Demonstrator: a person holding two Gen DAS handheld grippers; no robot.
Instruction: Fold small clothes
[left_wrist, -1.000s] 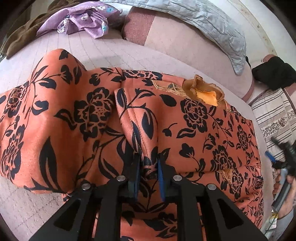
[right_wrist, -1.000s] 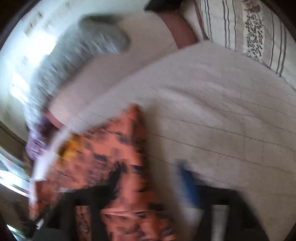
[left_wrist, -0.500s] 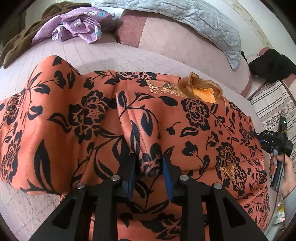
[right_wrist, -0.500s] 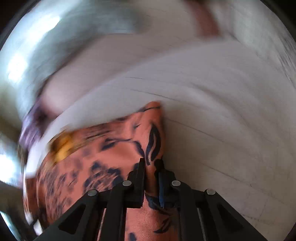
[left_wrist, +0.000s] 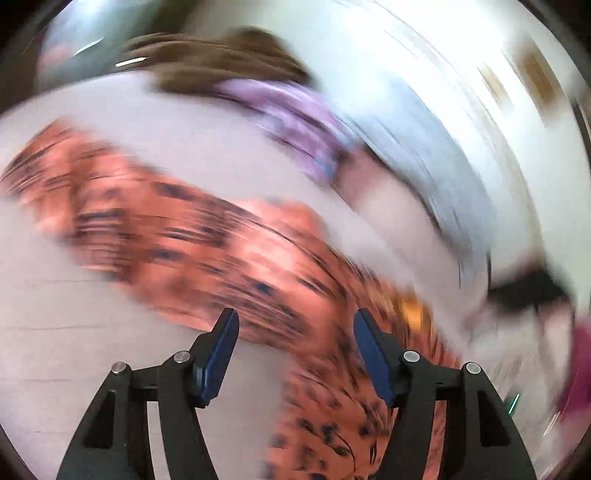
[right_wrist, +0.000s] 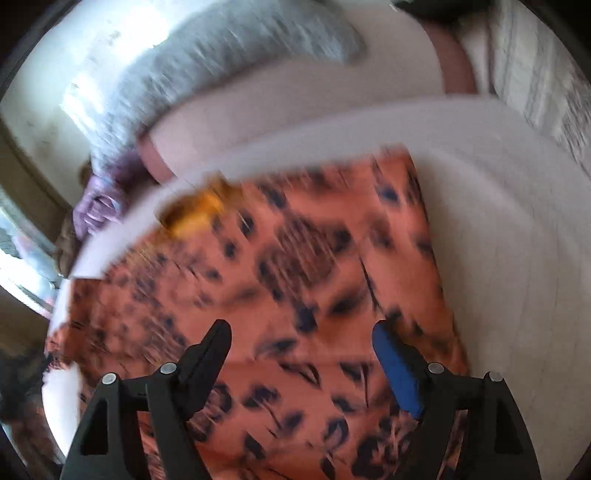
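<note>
Orange floral garment (right_wrist: 295, 280) lies flat on the bed (right_wrist: 498, 221), long axis running near to far. Right gripper (right_wrist: 303, 354) directly over it, jaws apart, empty. Left gripper (left_wrist: 293, 345), jaws apart, sits at its blurred left edge.

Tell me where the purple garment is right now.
The purple garment sits at the far left in the right wrist view, beyond the orange floral garment, beside the grey quilt.

Orange floral garment (left_wrist: 207, 251) motion-blurred throughout
</note>
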